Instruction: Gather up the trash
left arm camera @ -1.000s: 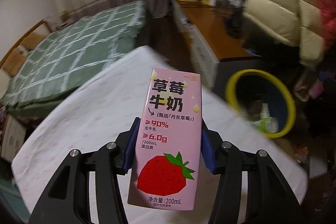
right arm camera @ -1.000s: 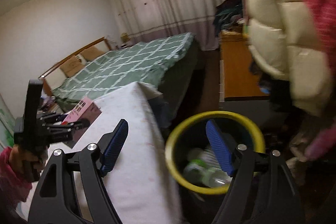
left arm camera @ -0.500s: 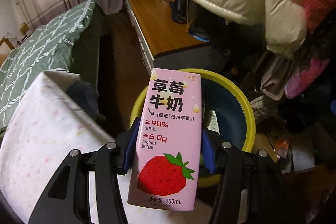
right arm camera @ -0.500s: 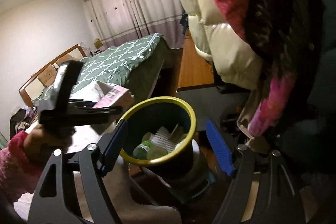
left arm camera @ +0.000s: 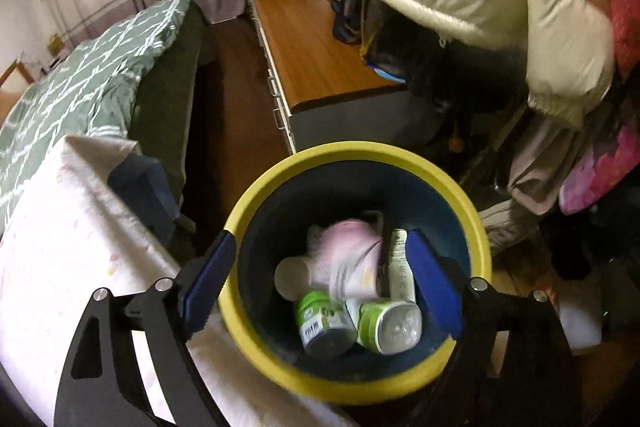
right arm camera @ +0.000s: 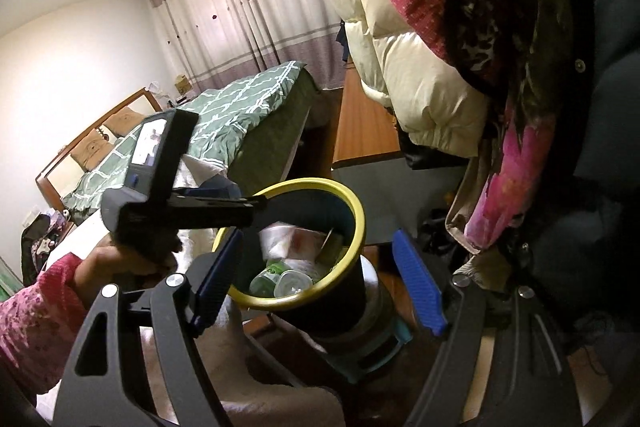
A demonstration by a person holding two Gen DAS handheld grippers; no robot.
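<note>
The left gripper (left arm camera: 320, 287) hangs right over the yellow-rimmed bin (left arm camera: 460, 195), its jaws having just sprung apart with nothing between them. The pink milk carton (left arm camera: 352, 259) shows as a blur inside the bin, above the green bottles (left arm camera: 388, 323) and a paper cup (left arm camera: 292, 277). The right gripper (right arm camera: 320, 283) hovers beside the bin, jaws wide and empty. The white-clothed worktop (left arm camera: 60, 247) sits just left of the bin.

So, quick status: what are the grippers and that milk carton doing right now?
Left gripper just opened, empty, above the bin. Carton blurred, dropping in among bottles. Right gripper open, empty. Nothing in the way.
</note>
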